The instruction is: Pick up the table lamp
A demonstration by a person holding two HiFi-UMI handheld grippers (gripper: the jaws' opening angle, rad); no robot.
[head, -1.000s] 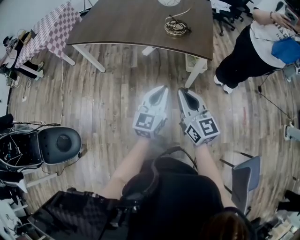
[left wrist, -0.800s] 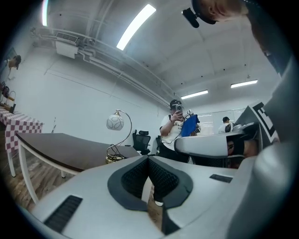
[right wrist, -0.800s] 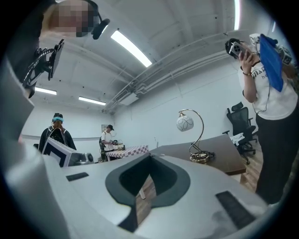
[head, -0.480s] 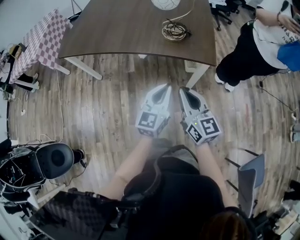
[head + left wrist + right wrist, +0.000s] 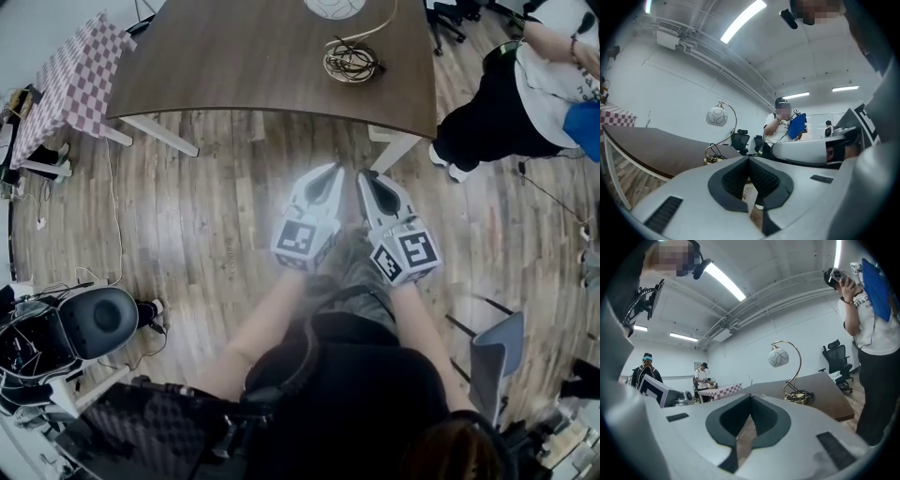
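The table lamp has a white globe shade [image 5: 335, 6] on a curved gold stem, and its round base [image 5: 352, 62] sits in a coil of cable on the dark brown table [image 5: 234, 66]. In the left gripper view the lamp [image 5: 716, 116] stands ahead to the left; in the right gripper view its shade [image 5: 778, 357] and base [image 5: 799, 397] are ahead to the right. My left gripper [image 5: 330, 174] and right gripper [image 5: 367, 178] are side by side over the wooden floor, just short of the table's near edge. Both are shut and empty, well apart from the lamp.
A person in black trousers [image 5: 506, 103] stands at the table's right end. A checkered table [image 5: 70, 80] is at the far left. The white table leg [image 5: 394, 150] is right in front of the grippers. A black round seat [image 5: 98, 319] and a grey chair [image 5: 497, 356] flank me.
The table and lamp have drawn nearer in the head view as both grippers moved forward together toward the table's edge. Both stayed shut.
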